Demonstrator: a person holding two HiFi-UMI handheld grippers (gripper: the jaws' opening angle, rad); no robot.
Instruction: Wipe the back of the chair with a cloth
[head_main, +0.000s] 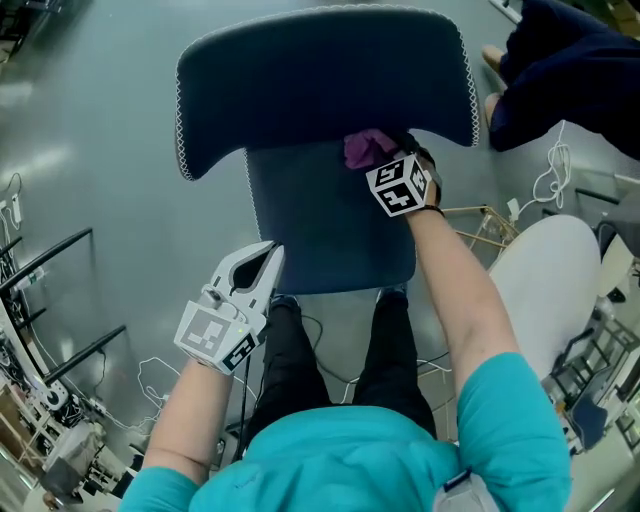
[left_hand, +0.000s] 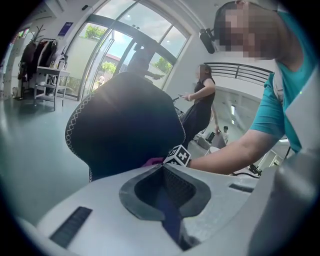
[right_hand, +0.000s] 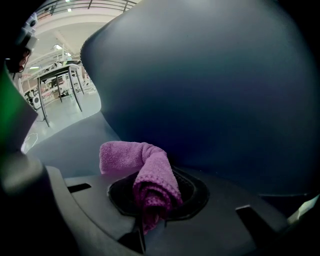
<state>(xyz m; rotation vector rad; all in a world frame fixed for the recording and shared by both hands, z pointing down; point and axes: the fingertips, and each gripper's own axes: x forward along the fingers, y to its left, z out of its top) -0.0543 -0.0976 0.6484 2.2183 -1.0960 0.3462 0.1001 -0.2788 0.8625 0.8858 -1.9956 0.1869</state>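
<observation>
Right gripper view: purple cloth (right_hand: 150, 172) clamped in the closed fingers (right_hand: 95, 215) of the right gripper (right_hand: 146, 222), bunched and folded over ahead of them, close against the dark blue chair back (right_hand: 210, 85) just beyond the tips. Head view: same cloth (head_main: 365, 148) tucked at the lower edge of the chair back (head_main: 320, 80), right gripper (head_main: 390, 158) reaching in over the seat (head_main: 320, 240). Left gripper (head_main: 265, 258) well apart from the cloth, at the seat's near left edge, fingers (head_main: 250, 275) closed tip to tip on nothing, chair back ahead of them. White zigzag stitching along the chair back's rim. Grey floor (head_main: 100, 130) all round.
</observation>
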